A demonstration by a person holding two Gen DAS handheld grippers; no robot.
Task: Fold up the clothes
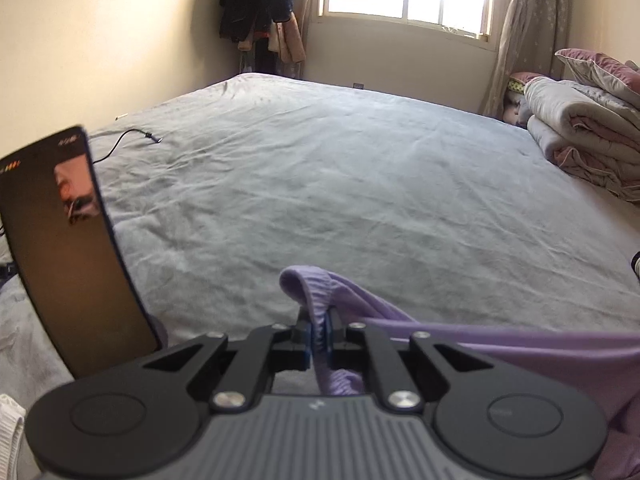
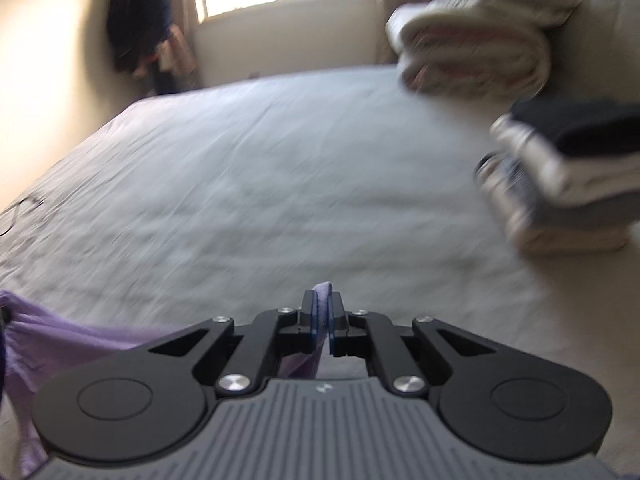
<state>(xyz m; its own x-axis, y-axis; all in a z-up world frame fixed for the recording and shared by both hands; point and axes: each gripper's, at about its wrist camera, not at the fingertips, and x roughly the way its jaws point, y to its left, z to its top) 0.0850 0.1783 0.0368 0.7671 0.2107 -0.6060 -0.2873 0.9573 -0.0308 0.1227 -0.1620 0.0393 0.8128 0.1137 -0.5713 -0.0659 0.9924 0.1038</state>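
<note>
Your left gripper [image 1: 319, 334] and right gripper [image 2: 322, 320] each pinch the purple garment [image 1: 500, 354] (its ribbed hem), stretching it over the bed [image 1: 320, 184] for folding.

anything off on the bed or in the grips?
Nothing damaged or spilled. Both grips look clean: left gripper and right gripper each pinch the lavender garment. Only strays: a black cable loose on the grey sheet, and a phone propped upright.
</note>
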